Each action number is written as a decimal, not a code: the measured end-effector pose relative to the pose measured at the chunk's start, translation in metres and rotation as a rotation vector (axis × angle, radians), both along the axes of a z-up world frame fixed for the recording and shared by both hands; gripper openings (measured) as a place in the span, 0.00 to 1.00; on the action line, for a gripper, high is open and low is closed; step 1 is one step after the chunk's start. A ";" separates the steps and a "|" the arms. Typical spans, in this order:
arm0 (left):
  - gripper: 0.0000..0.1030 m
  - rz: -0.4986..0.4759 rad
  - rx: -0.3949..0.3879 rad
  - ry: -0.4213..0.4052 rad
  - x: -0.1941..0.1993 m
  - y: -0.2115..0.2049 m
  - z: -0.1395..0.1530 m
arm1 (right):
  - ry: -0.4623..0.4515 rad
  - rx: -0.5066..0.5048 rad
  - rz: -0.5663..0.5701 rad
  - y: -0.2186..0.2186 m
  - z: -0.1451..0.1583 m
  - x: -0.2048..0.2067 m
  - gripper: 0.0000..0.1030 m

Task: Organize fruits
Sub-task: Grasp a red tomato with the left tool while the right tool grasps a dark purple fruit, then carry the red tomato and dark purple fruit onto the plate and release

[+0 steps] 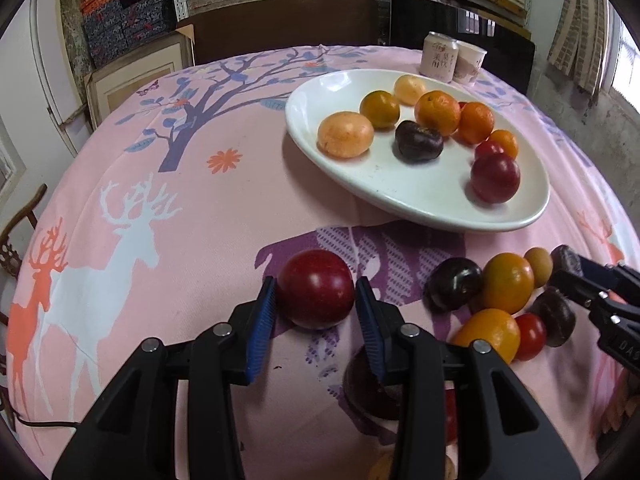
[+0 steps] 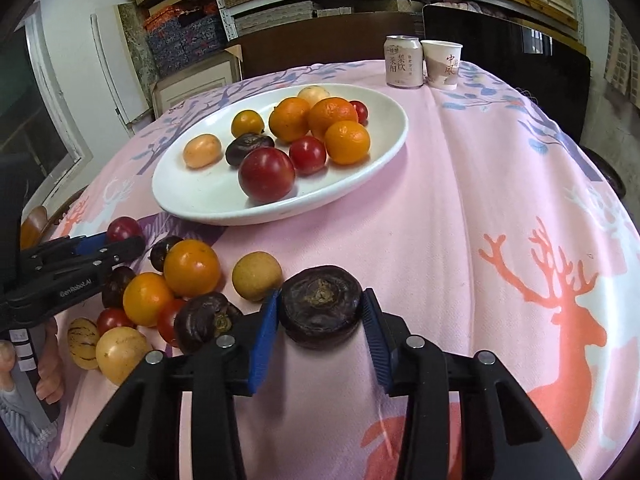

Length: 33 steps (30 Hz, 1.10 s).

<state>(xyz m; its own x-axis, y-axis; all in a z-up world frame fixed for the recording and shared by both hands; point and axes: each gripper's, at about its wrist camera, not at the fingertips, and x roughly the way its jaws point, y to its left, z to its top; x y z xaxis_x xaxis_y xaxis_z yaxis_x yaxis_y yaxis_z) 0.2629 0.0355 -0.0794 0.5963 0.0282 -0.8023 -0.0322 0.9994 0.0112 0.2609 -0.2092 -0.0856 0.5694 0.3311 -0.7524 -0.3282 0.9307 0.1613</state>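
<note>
A white oval plate [image 1: 404,196] [image 2: 180,196] holds several fruits: oranges, red plums, a dark purple fruit and pale ones. My left gripper [image 1: 315,292] is shut on a red plum [image 1: 316,288] resting on the pink tablecloth, its blue pads touching both sides. My right gripper [image 2: 320,312] is shut on a dark purple fruit [image 2: 320,306], also down at the cloth. A loose pile of fruits [image 2: 168,292] [image 1: 500,300] lies between the two grippers. The left gripper also shows in the right wrist view [image 2: 100,250], and the right gripper in the left wrist view [image 1: 576,276].
A drink can [image 2: 403,62] and a paper cup [image 2: 442,64] stand at the table's far edge behind the plate. Shelves with boxes fill the background. A wooden chair [image 1: 16,240] stands off the table's left side.
</note>
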 end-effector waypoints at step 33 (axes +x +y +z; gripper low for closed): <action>0.36 -0.039 -0.044 -0.118 0.067 -0.024 0.049 | -0.182 0.090 0.094 0.047 0.073 0.056 0.41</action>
